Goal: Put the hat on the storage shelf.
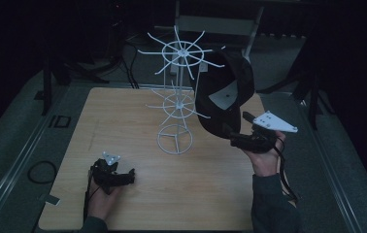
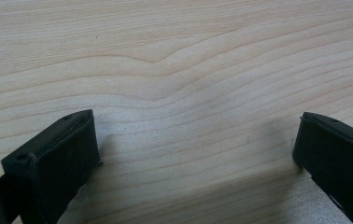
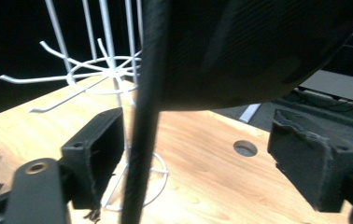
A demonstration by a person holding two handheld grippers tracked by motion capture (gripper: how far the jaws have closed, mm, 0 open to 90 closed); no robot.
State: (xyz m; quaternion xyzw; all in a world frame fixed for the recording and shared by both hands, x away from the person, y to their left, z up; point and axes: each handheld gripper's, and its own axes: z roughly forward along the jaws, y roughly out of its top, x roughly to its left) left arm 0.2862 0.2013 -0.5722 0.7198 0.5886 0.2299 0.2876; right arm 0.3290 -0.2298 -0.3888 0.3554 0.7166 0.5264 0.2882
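Observation:
A black cap [image 1: 240, 77] hangs from an upper hook of a white wire rack [image 1: 175, 141] standing mid-table. My right gripper [image 1: 240, 130], held in a hand, sits just under the cap's lower edge. In the right gripper view the gripper [image 3: 198, 135] is open, with the cap [image 3: 249, 51] overhead. A thin black edge of the cap [image 3: 144, 116] runs down between the jaws, close to the left one. The left gripper [image 1: 123, 175] rests low on the wooden table [image 1: 138, 121] at the front left. It stands open [image 2: 195, 140] over bare wood [image 2: 174, 56].
The rack's spoked hooks [image 1: 184, 51] spread out at two levels above a round wire base. The rack [image 3: 104, 74] is left of the cap in the right gripper view. A round hole [image 3: 245, 148] is cut in the tabletop. Dark floor and stands surround the table.

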